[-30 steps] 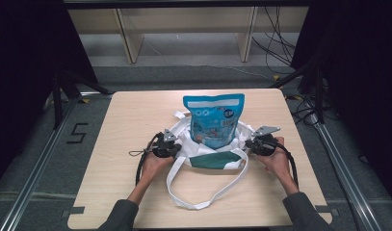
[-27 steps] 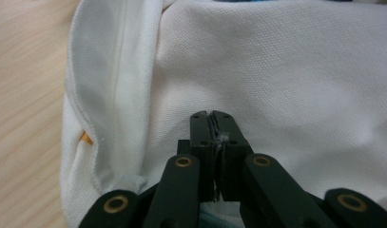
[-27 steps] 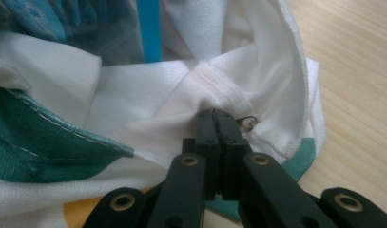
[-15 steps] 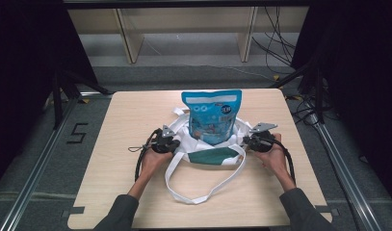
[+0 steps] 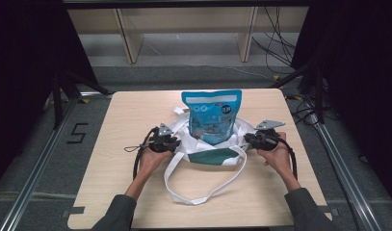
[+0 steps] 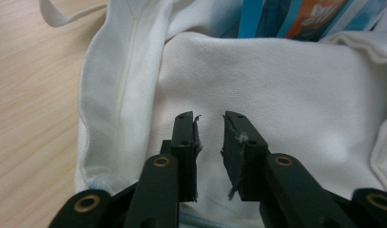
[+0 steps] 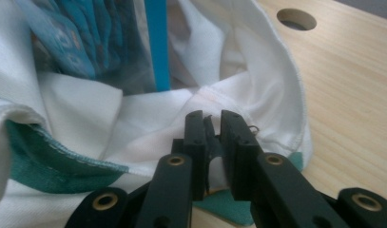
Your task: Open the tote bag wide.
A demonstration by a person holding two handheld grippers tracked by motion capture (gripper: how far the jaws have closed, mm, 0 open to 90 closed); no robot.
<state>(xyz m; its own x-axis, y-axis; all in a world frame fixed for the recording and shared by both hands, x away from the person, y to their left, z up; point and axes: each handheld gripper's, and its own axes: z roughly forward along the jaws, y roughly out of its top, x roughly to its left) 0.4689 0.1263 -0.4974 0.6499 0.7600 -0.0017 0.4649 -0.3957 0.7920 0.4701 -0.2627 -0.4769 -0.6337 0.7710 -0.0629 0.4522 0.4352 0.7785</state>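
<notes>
nearest me a white strap loop (image 5: pixel 193 192) lies slack on the light wooden table (image 5: pixel 126 120), curving out from the tote toward my side. my left hand (image 5: pixel 148 161) and right hand (image 5: pixel 280 156) come in from the bottom edge, dark sleeves on both arms. my left gripper (image 6: pixel 210 137) sits at the tote's left edge – jaws apart with a clear gap, white cloth under them, nothing pinched between. frayed fibres hang off its pads (image 6: pixel 236 142). my right gripper (image 7: pixel 212 135) is at the tote's right edge, jaws nearly closed on a fold of the white cloth at the rim. the white tote bag (image 5: pixel 208 151) with a teal green panel sits mid-table between both grippers, mouth spread open. a blue snack pouch (image 5: pixel 213 115) stands upright in the bag – its lower part inside, top well above the rim. past it, a round hole (image 7: pixel 296 19) in the tabletop near the bag's right side. beyond the table, wooden shelf legs (image 5: pixel 128 41) and cables (image 5: pixel 275 48) on the floor.
</notes>
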